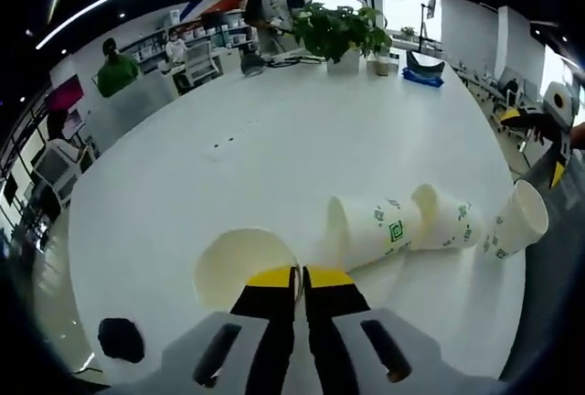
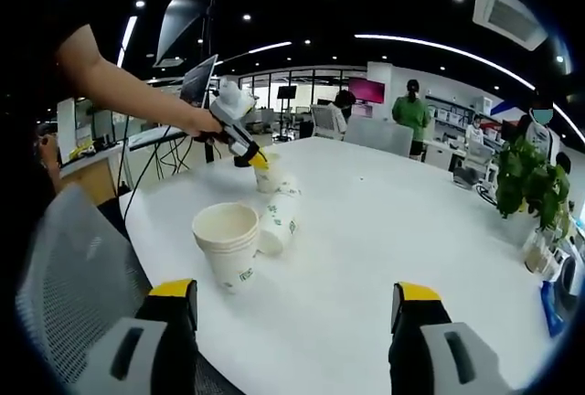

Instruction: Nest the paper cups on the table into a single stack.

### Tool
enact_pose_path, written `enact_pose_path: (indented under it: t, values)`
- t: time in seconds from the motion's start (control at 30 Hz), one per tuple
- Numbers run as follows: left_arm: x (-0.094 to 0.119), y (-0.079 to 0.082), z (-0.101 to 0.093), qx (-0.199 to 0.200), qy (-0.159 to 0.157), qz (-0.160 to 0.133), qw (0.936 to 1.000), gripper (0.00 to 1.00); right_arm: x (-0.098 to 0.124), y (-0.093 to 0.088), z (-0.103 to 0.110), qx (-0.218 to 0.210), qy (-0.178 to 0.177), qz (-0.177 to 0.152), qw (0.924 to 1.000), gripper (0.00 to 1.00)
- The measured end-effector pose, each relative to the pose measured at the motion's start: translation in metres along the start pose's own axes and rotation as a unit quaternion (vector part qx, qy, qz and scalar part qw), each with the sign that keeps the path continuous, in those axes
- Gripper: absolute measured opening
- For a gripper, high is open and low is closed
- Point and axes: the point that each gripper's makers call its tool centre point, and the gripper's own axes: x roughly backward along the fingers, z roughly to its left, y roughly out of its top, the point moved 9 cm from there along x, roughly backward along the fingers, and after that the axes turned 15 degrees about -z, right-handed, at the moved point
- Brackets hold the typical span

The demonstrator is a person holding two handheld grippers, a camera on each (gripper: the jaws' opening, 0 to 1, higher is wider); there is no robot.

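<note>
Jaws of left gripper [image 1: 300,276] pinch upright cup [image 1: 239,267] rim.

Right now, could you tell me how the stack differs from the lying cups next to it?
The stack stands upright on the table, mouth up; the lying cups rest on their sides. The stack's cups are nested tightly, with only rims showing; the lying cups look loosely end to end. Both are white paper with green print, and neither is gripped: the left gripper pinches another cup.
</note>
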Motion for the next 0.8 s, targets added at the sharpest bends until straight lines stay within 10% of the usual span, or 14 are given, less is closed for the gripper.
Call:
enact_pose_path:
  t: [0.8]
  values:
    - [0.035, 0.028, -0.009, -0.011, 0.021, -0.039, 0.9989, 0.0, 0.001, 0.002, 0.0, -0.002, -0.001, -0.012, 0.9999, 0.9]
